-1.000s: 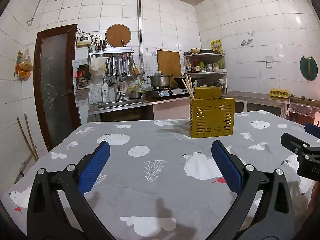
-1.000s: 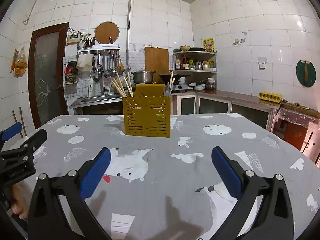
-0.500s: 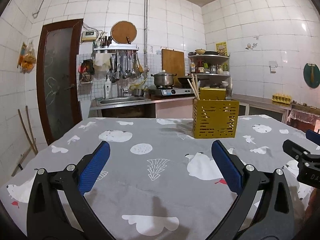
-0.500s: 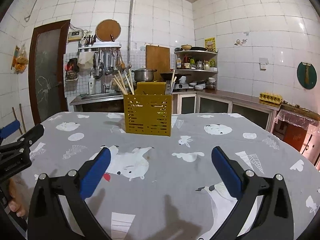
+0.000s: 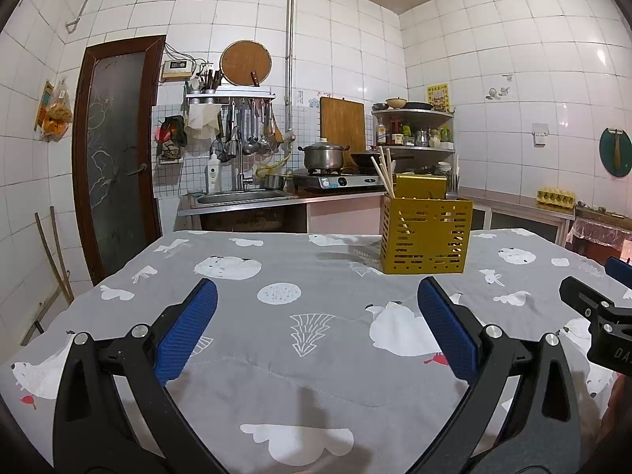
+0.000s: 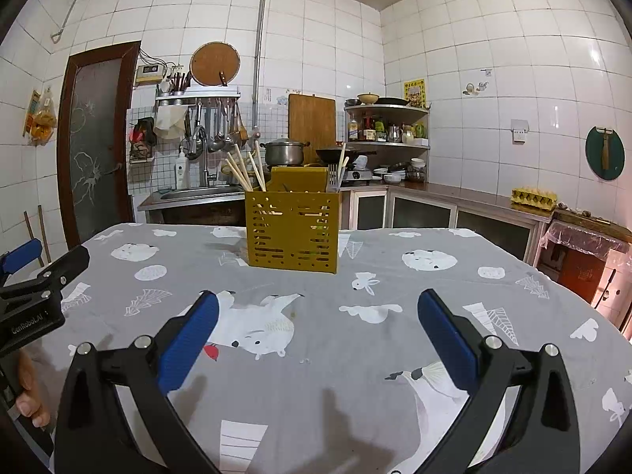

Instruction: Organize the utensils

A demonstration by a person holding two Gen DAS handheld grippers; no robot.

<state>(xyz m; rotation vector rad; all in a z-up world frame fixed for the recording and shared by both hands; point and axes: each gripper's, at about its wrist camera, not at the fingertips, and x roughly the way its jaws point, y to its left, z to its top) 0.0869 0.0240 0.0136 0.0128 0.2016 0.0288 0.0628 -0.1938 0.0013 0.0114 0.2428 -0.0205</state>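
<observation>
1. Basically done, by the look of it: no loose utensils show on the desk (image 6: 395,355) in either view, and the chopsticks (image 6: 241,172) plus a fork (image 6: 333,177) stand inside the yellow caddy (image 6: 292,233). Judgement only; what lies below the camera edges is hidden.
2. Left tongs (image 5: 316,330): spread wide, nothing between the blue pads (image 5: 185,328), hovering low over the near part of the desk.
3. Right tongs (image 6: 318,330): also wide, holding nothing, same low hover. Each gripper shows at the edge of the other's view, so they sit side by side, apart.
4. Caddy location: upright on the far half of the desk, well apart from both tongs. From the left wrist it is ahead and to the right (image 5: 426,235); from the right wrist nearly dead ahead, slightly left.
5. Caddy look: mustard-yellow box, slotted perforated walls, a taller yellow panel rising at its back. Light chopsticks lean out of the left side, tilted leftward; fork tines and a pale handle poke up at the right side. Inner dividers cannot be made out.
6. What is left: probably nothing, unless items sit out of frame. Desk has a grey cloth with white bears, clouds and rabbits; slight wrinkles only.
</observation>
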